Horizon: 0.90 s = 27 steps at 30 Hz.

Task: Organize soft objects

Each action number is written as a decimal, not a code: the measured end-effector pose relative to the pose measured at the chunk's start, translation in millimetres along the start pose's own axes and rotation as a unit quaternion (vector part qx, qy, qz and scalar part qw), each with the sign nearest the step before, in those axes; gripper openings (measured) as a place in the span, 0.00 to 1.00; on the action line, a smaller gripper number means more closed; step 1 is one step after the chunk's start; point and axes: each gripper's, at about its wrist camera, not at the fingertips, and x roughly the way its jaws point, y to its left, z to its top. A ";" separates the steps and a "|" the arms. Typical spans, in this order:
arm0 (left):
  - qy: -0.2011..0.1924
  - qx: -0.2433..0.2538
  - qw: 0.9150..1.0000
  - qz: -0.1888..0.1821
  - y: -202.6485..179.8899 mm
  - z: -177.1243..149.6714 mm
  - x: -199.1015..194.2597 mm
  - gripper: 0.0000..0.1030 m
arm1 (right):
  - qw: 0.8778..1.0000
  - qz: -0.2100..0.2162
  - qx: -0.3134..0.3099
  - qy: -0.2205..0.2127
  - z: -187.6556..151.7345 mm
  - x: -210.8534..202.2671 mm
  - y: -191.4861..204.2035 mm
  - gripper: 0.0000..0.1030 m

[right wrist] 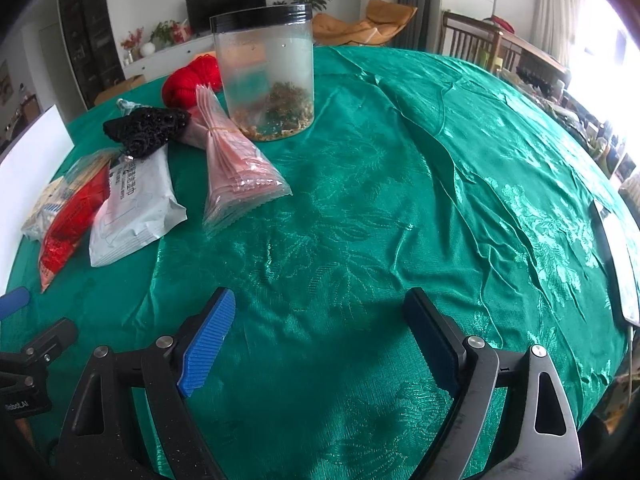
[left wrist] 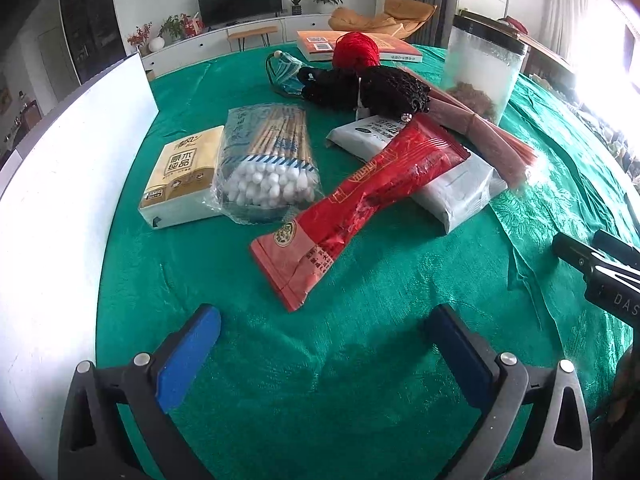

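On the green tablecloth (left wrist: 360, 320) lie a red snack pouch (left wrist: 352, 204), a white wipes pack (left wrist: 432, 172) under it, a bag of cotton swabs (left wrist: 268, 160), a yellow tissue pack (left wrist: 180, 176), black knitted pieces (left wrist: 384, 88), a red yarn ball (left wrist: 354, 50) and a pink sachet bundle (right wrist: 236, 160). My left gripper (left wrist: 324, 340) is open and empty, just short of the red pouch. My right gripper (right wrist: 320, 332) is open and empty over bare cloth (right wrist: 400, 200), right of the pile.
A clear jar with a black lid (right wrist: 266, 72) stands behind the sachets. A white box wall (left wrist: 60, 180) runs along the left. An orange book (left wrist: 356, 46) lies at the far edge. A flat white-edged object (right wrist: 616, 256) lies at the right.
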 end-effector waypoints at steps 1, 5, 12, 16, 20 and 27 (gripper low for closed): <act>-0.004 -0.003 1.000 0.004 1.8 0.4 0.9 1.00 | 1.000 0.000 0.000 0.000 0.1 0.1 0.0 0.86; -0.017 -0.007 1.000 0.005 3.3 -1.0 1.9 1.00 | 1.000 0.000 0.000 0.000 0.2 0.3 -0.2 0.86; -0.022 -0.007 1.000 0.005 3.1 -1.7 1.7 1.00 | 1.000 0.000 0.000 0.000 0.2 0.6 -0.2 0.86; -0.021 -0.007 1.000 0.005 3.1 -1.7 1.4 1.00 | 1.000 0.000 0.000 0.000 0.2 0.7 -0.1 0.87; -0.021 -0.007 1.000 0.005 3.2 -1.8 1.4 1.00 | 1.000 0.000 0.000 0.000 0.3 0.8 -0.1 0.87; -0.022 -0.007 1.000 0.005 3.2 -1.9 1.4 1.00 | 1.000 0.000 0.000 0.000 0.3 0.9 -0.1 0.87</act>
